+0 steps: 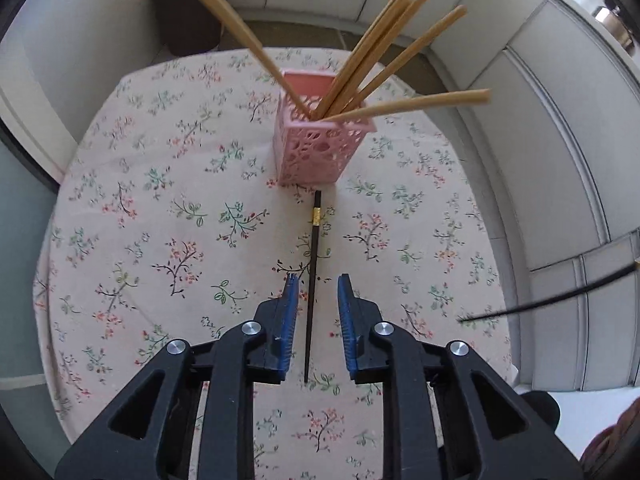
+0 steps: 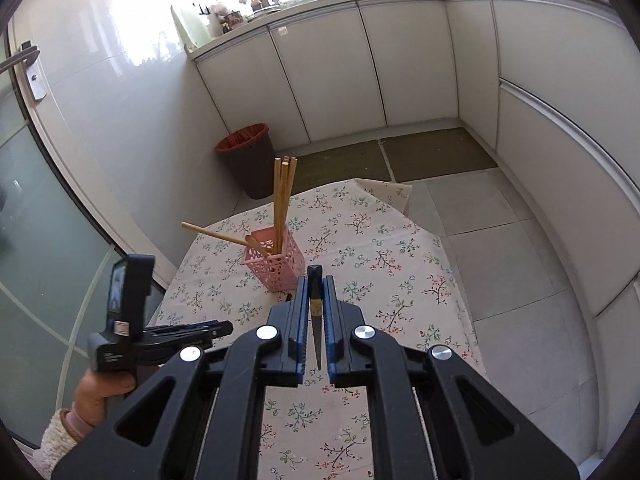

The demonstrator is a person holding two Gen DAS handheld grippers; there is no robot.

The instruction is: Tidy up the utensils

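A pink perforated holder (image 1: 316, 148) stands on the floral tablecloth (image 1: 160, 208) and holds several wooden chopsticks (image 1: 372, 52). It also shows in the right wrist view (image 2: 276, 264). A black chopstick with a gold band (image 1: 314, 264) lies flat on the cloth, pointing at the holder. My left gripper (image 1: 318, 284) is open, its fingers on either side of that chopstick's near half. My right gripper (image 2: 316, 280) is shut on a second black chopstick (image 2: 315, 312), held above the table; its thin end shows at the right of the left wrist view (image 1: 552, 300).
A brown bin with a red liner (image 2: 248, 160) stands on the floor beyond the table. White cabinets (image 2: 360, 68) run along the back and right. A glass door (image 2: 40, 240) is to the left. The table edge (image 2: 460, 280) drops to a tiled floor.
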